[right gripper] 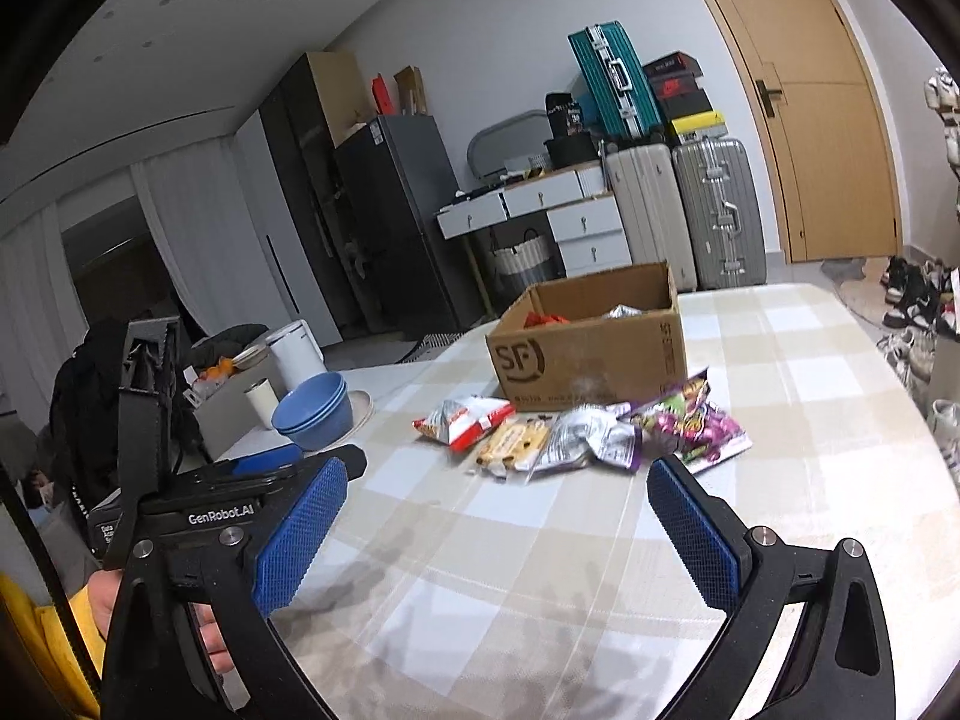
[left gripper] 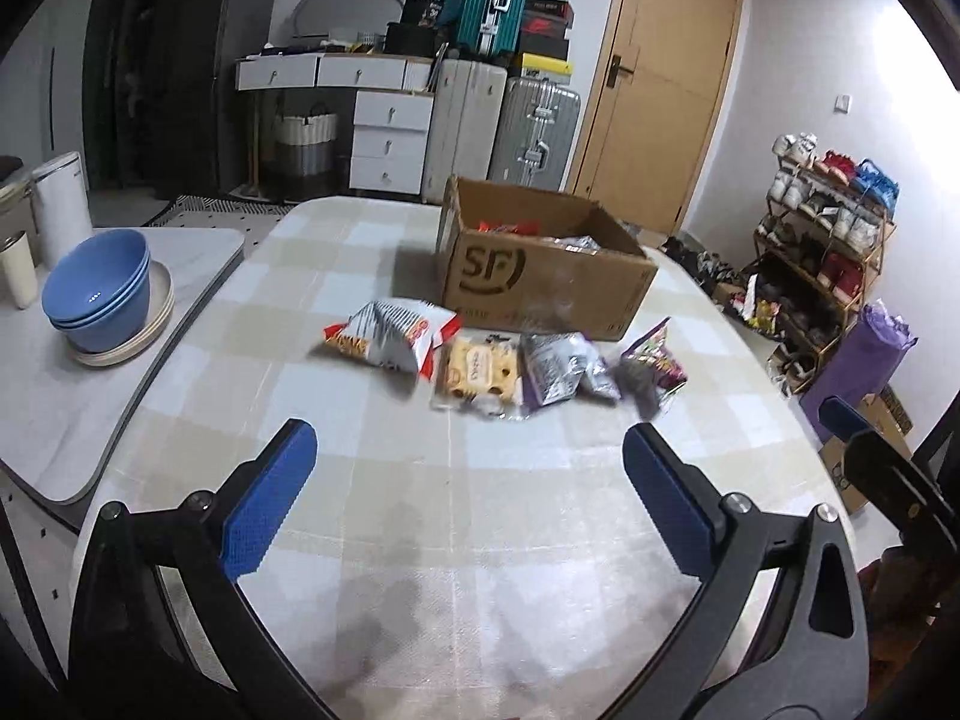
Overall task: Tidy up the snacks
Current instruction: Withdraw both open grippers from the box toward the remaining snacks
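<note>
Presumably staged for sorting: cardboard box mid-table, top open, some packets already inside. Four snack packets lie in a row just before it. Left gripper and right gripper both spread wide, holding nothing.

bare tablecloth ahead, snack packets then cardboard box blocking (bowls off left)
</note>
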